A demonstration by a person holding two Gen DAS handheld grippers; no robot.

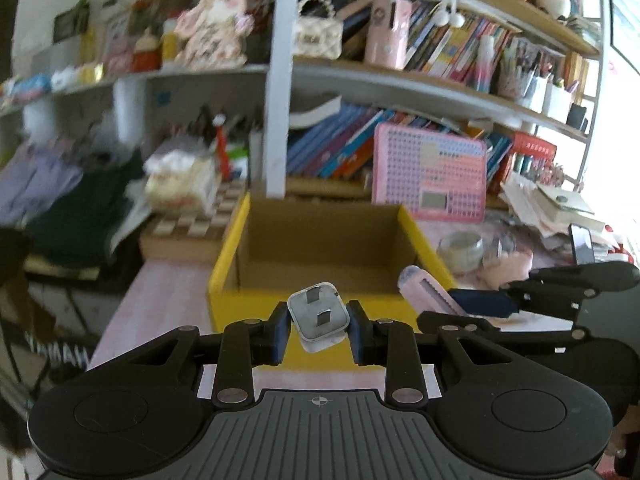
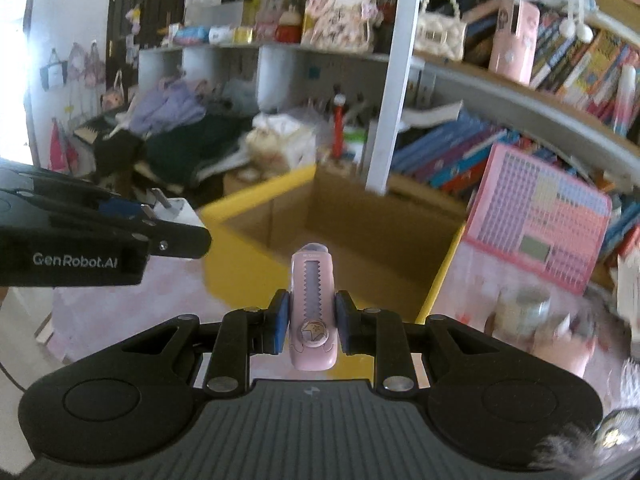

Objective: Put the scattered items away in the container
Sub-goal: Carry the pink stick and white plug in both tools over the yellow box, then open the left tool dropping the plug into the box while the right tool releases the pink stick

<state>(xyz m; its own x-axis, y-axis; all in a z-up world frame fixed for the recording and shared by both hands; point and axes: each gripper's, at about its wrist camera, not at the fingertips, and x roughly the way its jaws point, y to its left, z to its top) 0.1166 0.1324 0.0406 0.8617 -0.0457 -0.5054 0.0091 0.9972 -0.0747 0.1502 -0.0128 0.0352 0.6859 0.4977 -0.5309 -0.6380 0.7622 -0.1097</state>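
The left gripper pinches a white plug between its blue pads, the two metal pins facing up toward the camera. It is held by its flat sides, I think because these give the pads a firm seat and keep the pins free. The right gripper is pressed on a pink utility knife, which it grips across the narrow body near the round sticker, with the long end pointing forward to 12 o'clock. Gripping near the back end probably lets the front go into the box first.

Both things are raised above the pink table and are not yet in the container. In the left wrist view the yellow box stands just beyond the plug, at 12 o'clock, and the knife with the right gripper comes in from 3 o'clock near the box's front right corner. In the right wrist view the box is also at 12 o'clock, and the left gripper with the plug is at 9 o'clock, beside the box's left corner.

The box is open on top, with brown cardboard walls inside. The part of its inside that shows seems empty, but its floor near the front wall is hidden. A small glass jar stands on the table at 2 o'clock, outside the box.
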